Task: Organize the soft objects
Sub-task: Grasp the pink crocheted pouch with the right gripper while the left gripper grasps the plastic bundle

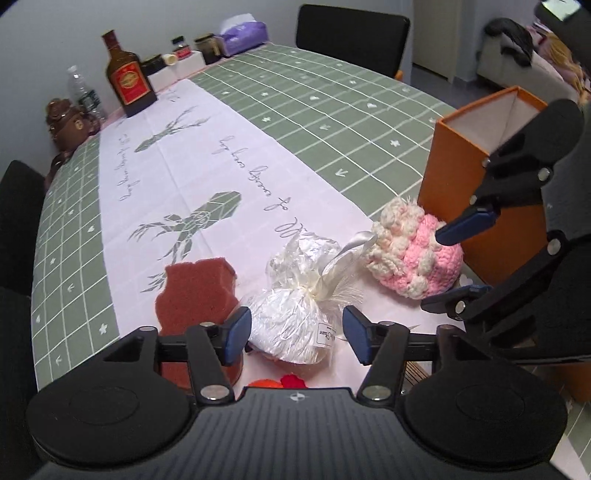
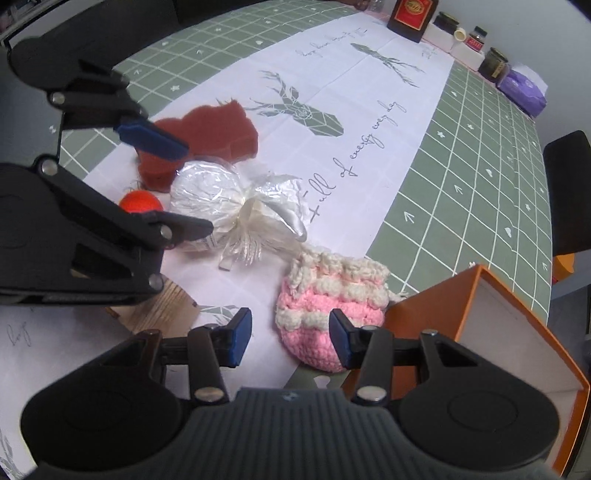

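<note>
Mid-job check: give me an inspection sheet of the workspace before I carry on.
Surface: table under a green grid cloth with a white deer-print runner.
Job's things: white wrapped bundle, pink crochet pouch, red-brown sponge, small orange ball, open orange box.
Clutter: liquor bottle, jars, purple tissue pack at the far edge; wooden piece.
Grippers: left hand-held gripper open astride the bundle; right hand-held gripper open at the pouch.
Cables: nothing seen.
Surroundings: black chair, sofa.
</note>
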Available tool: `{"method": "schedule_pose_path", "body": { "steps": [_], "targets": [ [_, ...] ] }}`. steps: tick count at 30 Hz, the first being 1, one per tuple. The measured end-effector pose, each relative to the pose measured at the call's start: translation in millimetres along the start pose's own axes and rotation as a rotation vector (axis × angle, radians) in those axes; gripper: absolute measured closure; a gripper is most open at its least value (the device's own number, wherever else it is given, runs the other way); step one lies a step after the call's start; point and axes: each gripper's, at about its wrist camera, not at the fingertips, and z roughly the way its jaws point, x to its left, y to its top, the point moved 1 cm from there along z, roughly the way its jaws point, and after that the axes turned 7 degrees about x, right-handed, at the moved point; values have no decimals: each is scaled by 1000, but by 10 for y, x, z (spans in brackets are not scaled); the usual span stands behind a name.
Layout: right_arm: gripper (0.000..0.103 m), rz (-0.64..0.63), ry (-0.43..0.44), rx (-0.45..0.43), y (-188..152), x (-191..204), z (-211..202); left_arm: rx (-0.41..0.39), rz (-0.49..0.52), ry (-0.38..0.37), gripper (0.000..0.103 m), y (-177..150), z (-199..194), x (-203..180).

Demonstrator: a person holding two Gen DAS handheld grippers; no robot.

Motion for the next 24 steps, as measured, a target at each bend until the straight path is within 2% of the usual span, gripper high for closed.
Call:
{"method": "schedule_pose_path", "body": {
  "steps": [5,12,17,24],
  "targets": [
    [56,-33,-5,44,64,-28,184,58,-8,-24,35,40,175,48],
    [43,-61,-15,87,151,-26,312,103,23,-25,35,49,311,51],
    [42,-69,-30,115,188,4,379,120,49,-33,28,79,354,13],
    [43,-49,-23,133,218,-36,429,137,15,-12,27,109,427,38]
  ]
}}
